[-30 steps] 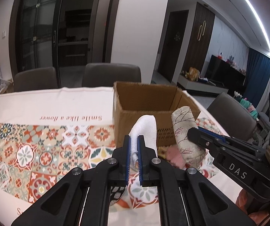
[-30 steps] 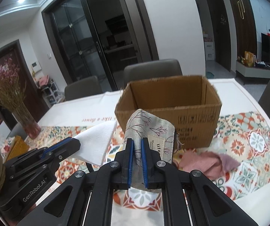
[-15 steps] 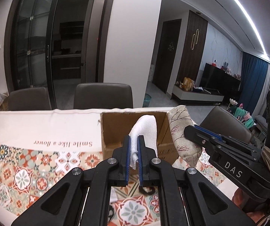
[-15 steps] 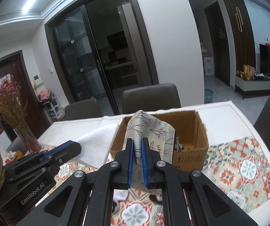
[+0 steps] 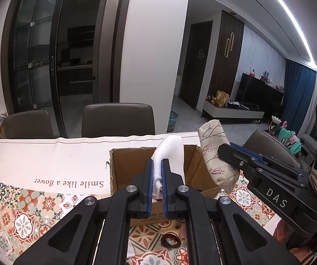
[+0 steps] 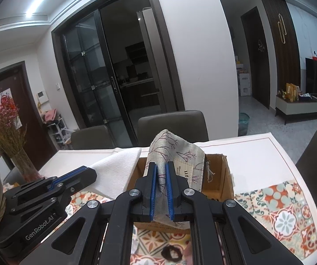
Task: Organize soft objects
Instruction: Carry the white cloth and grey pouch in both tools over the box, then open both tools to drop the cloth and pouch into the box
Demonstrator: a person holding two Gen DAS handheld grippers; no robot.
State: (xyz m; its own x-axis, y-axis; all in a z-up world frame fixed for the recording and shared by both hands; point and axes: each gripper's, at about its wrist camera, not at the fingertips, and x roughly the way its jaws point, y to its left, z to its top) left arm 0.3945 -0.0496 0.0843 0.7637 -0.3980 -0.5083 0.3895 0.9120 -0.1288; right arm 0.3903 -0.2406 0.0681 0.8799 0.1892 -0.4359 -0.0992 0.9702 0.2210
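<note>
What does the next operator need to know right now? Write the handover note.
Left gripper: shut on the white cloth, held above the cardboard box.
Right gripper: shut on the printed fabric pouch, also held over the box's open top.
Done: both items are picked up and carried to the box.
Left: lower and release each into the box. A dark ring-shaped item lies on the patterned tablecloth in front of the box; it may need putting away too.
</note>
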